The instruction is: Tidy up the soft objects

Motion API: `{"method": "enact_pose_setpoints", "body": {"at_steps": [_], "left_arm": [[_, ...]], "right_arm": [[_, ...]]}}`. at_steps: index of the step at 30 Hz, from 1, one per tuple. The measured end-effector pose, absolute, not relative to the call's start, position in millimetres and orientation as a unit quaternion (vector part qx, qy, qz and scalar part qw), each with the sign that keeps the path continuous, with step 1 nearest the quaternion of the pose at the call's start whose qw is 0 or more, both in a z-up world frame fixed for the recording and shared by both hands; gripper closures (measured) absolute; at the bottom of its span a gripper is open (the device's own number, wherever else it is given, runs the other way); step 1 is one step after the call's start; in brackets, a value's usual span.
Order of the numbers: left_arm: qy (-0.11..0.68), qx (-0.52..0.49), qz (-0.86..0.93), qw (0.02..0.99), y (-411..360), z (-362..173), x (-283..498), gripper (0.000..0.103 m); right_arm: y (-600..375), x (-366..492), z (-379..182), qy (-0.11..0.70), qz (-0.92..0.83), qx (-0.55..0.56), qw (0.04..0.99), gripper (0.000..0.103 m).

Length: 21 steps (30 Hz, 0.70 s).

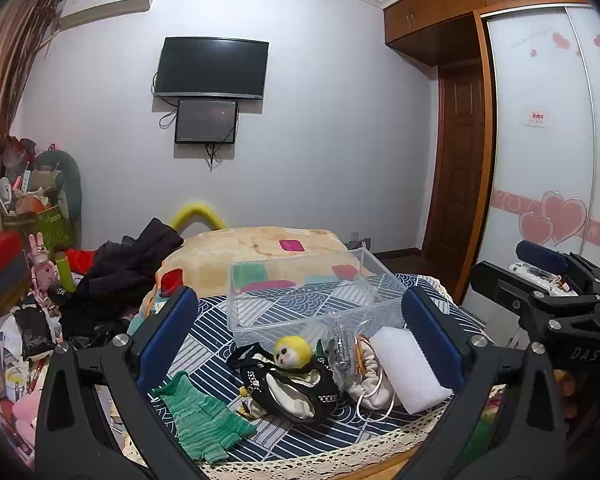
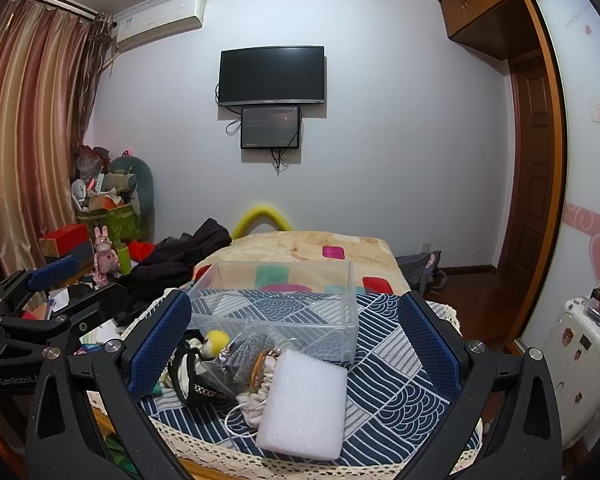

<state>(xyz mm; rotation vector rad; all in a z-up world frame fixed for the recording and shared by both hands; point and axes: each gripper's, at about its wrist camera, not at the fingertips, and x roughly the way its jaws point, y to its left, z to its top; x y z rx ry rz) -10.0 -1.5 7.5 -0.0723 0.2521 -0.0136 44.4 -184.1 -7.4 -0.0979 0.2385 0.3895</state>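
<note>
On a blue patterned cloth (image 1: 216, 332) lie a green knit glove (image 1: 200, 416), a yellow-headed doll in black and cream (image 1: 292, 376), a clear bag of grey stuff (image 1: 340, 344), a cream drawstring pouch (image 1: 370, 384) and a white foam block (image 1: 412, 368). An empty clear plastic box (image 1: 308, 296) stands behind them. My left gripper (image 1: 300, 344) is open above the pile, empty. In the right wrist view my right gripper (image 2: 300, 344) is open and empty over the foam block (image 2: 304, 404), pouch (image 2: 256, 396), doll (image 2: 204, 356) and box (image 2: 284, 300).
A bed with a beige blanket (image 1: 260, 248) lies behind the box, with dark clothes (image 1: 124, 272) at its left. Cluttered boxes and toys (image 1: 28, 248) fill the left side. A white suitcase (image 2: 580, 356) stands at the right by the wardrobe.
</note>
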Motion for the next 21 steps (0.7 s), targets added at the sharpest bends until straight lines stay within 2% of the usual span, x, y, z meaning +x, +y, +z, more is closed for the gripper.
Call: {"method": "enact_pose_setpoints", "body": {"at_steps": [21], "left_arm": [[0.125,-0.039,-0.010,0.991,-1.1,6.1,-11.1,0.000]], "right_arm": [[-180.7,40.6,-6.0,0.116,0.194,-0.048,0.973,0.000]]}}
